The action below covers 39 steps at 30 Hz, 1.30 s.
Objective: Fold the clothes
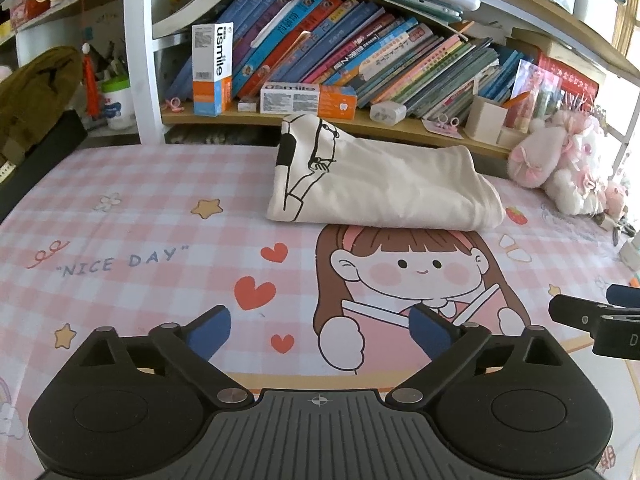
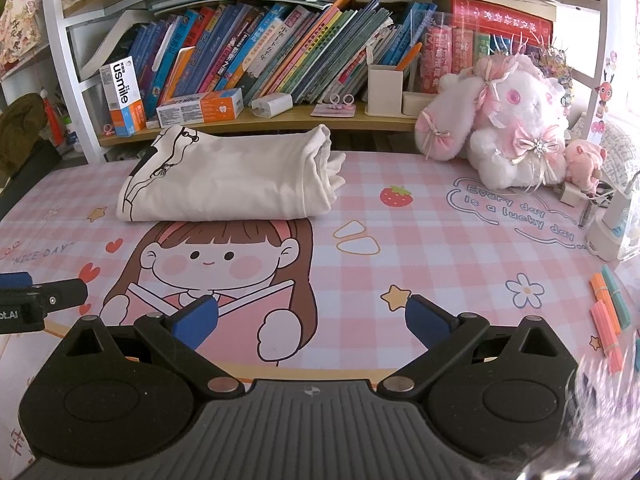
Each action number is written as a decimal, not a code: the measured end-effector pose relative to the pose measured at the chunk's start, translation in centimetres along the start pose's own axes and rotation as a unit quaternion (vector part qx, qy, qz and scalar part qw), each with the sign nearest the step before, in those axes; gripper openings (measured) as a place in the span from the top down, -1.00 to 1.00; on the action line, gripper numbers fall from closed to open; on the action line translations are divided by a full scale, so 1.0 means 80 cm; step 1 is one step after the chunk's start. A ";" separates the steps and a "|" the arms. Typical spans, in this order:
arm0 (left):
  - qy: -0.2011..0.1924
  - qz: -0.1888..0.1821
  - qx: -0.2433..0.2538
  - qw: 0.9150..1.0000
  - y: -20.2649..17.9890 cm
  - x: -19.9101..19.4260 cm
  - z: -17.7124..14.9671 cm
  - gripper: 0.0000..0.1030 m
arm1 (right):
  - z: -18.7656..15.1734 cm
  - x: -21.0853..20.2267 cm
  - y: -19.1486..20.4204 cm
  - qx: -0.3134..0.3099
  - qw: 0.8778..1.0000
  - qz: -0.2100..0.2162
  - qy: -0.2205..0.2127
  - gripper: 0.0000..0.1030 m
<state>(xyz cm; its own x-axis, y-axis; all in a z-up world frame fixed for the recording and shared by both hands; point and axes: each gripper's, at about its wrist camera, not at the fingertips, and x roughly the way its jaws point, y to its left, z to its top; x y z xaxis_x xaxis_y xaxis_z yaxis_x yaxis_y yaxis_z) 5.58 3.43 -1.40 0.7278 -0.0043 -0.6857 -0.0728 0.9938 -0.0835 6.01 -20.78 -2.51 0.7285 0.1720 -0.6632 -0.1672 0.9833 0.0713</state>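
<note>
Nearest the left wrist camera, the left hand-held gripper point(image 1: 320, 332) stands with its jaws spread wide and nothing between its 2 blue pads point(image 1: 210, 332), only the pink checked desk mat point(image 1: 120, 240) showing in the gap. From the right wrist view, the right hand-held gripper point(image 2: 312, 322) is likewise spread wide and empty, its blue pads point(image 2: 198, 326) apart above the printed cartoon girl point(image 2: 212, 264). Each tool shows at the edge of the other's picture, so the 2 sit side by side near the front edge of the desk point(image 2: 280, 372). The folded cream T-shirt point(image 1: 380, 184) with a black line drawing lies as a compact bundle toward the back of the mat, just above the cartoon girl's hair, well apart from both grippers; its layered folded end point(image 2: 324, 172) faces right. Behind it runs a low wooden shelf point(image 1: 224, 118) packed with leaning books point(image 1: 340, 48), with 2 usmile boxes point(image 1: 212, 68), 1 upright and 1 lying flat. A white and pink plush rabbit point(image 2: 516, 120) sits at the back right of the mat, beside a small pink plush. Orange, pink and teal sticks point(image 2: 608, 312), possibly bundled counting sticks, lie at the right edge.
</note>
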 end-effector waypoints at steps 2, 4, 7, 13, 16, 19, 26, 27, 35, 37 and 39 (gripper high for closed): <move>0.001 0.000 0.000 1.000 0.000 0.000 0.000 -0.90 | 0.000 0.000 0.000 0.000 1.000 0.000 0.001 -0.96; 0.002 0.000 -0.001 1.000 0.000 0.001 -0.001 -0.91 | 0.000 0.001 0.001 -0.001 1.000 -0.001 0.001 -0.96; 0.004 0.000 -0.002 1.000 0.000 0.002 -0.001 -0.91 | 0.000 0.001 0.001 -0.001 1.000 0.000 0.002 -0.96; 0.007 0.000 -0.003 1.000 0.001 0.002 -0.001 -0.91 | 0.000 0.002 0.001 -0.001 1.000 -0.002 0.004 -0.96; 0.008 -0.001 -0.002 1.000 0.000 0.003 -0.001 -0.91 | 0.001 0.002 0.001 -0.003 1.000 -0.001 0.005 -0.96; 0.008 -0.001 -0.001 1.000 -0.002 0.003 -0.001 -0.91 | 0.001 0.002 0.002 -0.004 1.000 -0.001 0.006 -0.96; 0.009 -0.001 0.000 1.000 -0.002 0.004 -0.001 -0.92 | 0.000 0.004 0.004 -0.007 1.000 -0.002 0.007 -0.96; 0.010 -0.001 0.000 1.000 -0.002 0.005 -0.001 -0.92 | 0.000 0.004 0.004 -0.007 1.000 -0.002 0.007 -0.96; 0.012 -0.001 0.000 1.000 -0.002 0.006 -0.001 -0.92 | 0.000 0.005 0.004 -0.007 1.000 -0.003 0.010 -0.96; 0.012 -0.001 0.000 1.000 -0.002 0.006 -0.001 -0.92 | 0.000 0.005 0.004 -0.006 1.000 -0.003 0.010 -0.96; 0.012 -0.001 0.000 1.000 -0.002 0.006 -0.001 -0.92 | 0.000 0.005 0.004 -0.005 1.000 -0.003 0.011 -0.96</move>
<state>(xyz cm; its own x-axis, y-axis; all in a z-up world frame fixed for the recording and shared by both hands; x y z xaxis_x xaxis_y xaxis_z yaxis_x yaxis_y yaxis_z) 5.90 3.24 -1.74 0.7108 -0.0095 -0.7034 -0.0708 0.9939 -0.0850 6.26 -20.43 -2.72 0.7153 0.1643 -0.6792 -0.1700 0.9837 0.0590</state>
